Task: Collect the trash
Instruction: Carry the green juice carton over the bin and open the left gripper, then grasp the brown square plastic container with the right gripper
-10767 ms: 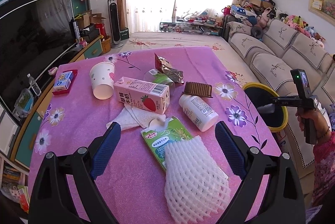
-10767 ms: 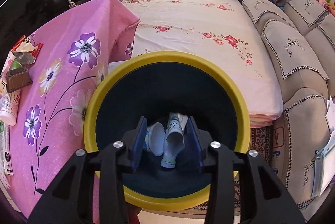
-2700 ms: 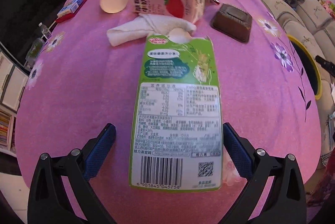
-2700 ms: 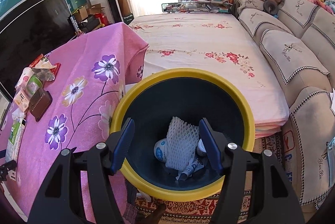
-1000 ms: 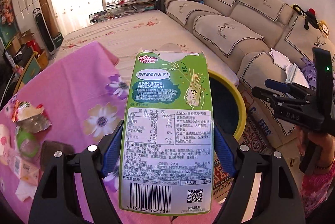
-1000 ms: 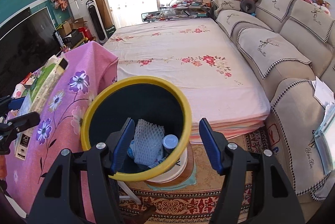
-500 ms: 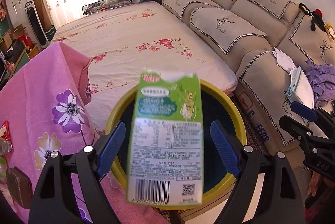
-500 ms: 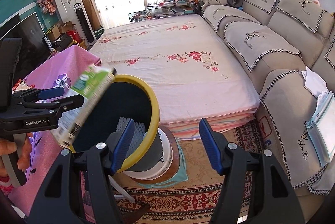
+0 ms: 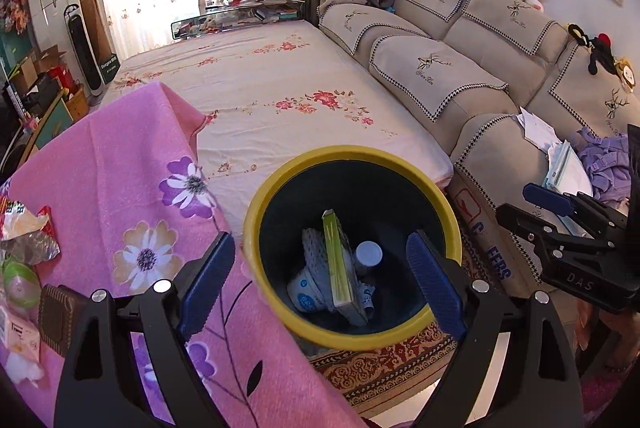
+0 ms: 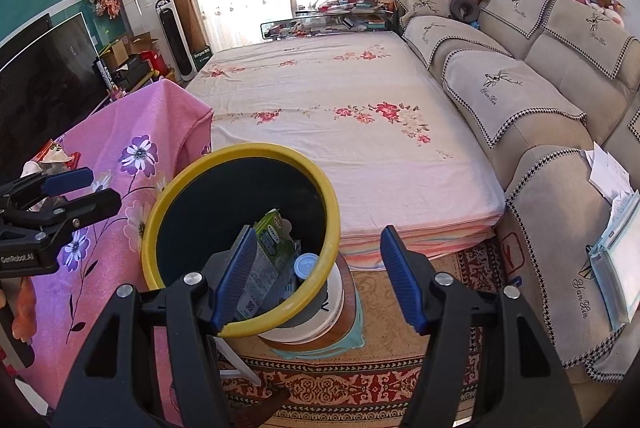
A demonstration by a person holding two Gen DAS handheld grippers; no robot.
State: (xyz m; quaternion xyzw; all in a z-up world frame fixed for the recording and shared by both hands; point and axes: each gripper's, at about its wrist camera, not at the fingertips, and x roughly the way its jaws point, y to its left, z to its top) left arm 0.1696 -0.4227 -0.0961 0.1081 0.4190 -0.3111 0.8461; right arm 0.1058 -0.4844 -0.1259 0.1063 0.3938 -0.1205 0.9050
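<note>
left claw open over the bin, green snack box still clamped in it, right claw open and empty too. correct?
Not quite: the left claw is open and empty. The green snack box stands on edge inside the yellow-rimmed bin, as the left wrist view shows. The right claw is open and empty.

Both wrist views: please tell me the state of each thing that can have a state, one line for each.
Left gripper: open, empty, above the bin.
Right gripper: open, empty.
Yellow-rimmed bin: upright, partly filled.
Green snack box: inside the bin, standing on edge, tilted.
White foam net: inside the bin, beside the box.
Brown tray: on the pink tablecloth.
</note>
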